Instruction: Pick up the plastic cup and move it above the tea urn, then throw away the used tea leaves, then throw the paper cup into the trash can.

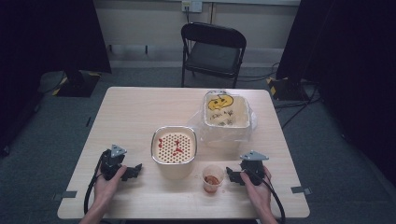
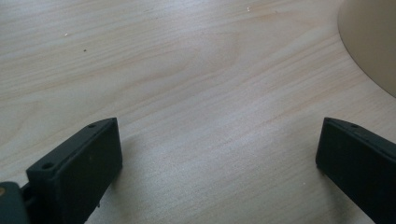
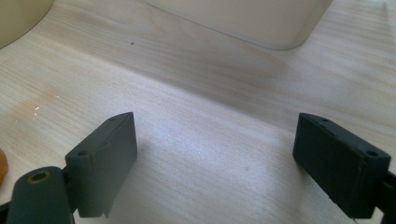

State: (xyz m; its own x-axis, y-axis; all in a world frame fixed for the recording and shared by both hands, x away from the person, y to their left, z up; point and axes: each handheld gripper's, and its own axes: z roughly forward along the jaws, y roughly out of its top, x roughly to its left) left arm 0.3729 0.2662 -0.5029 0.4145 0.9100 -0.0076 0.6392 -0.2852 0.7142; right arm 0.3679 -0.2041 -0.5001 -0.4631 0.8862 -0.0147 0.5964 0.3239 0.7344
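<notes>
two tongs (image 1: 134,171) (image 1: 232,176), two tubs (image 1: 173,147) (image 1: 226,112), seemingly one cup (image 1: 213,178), one chair (image 1: 213,49)

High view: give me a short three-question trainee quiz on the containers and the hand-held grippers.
1. True or false: the small cup stands between the strainer container and the right hand-held gripper.
2. Which container wears a clear plastic bag? A) the strainer container B) the far tub C) the small cup
3. Fill in: the jaws of the left hand-held gripper are ____, with bare table between them.

Key: 1 false, it sits in front of the strainer container and to its right, beside that gripper. 2 B. 3 open.
</notes>
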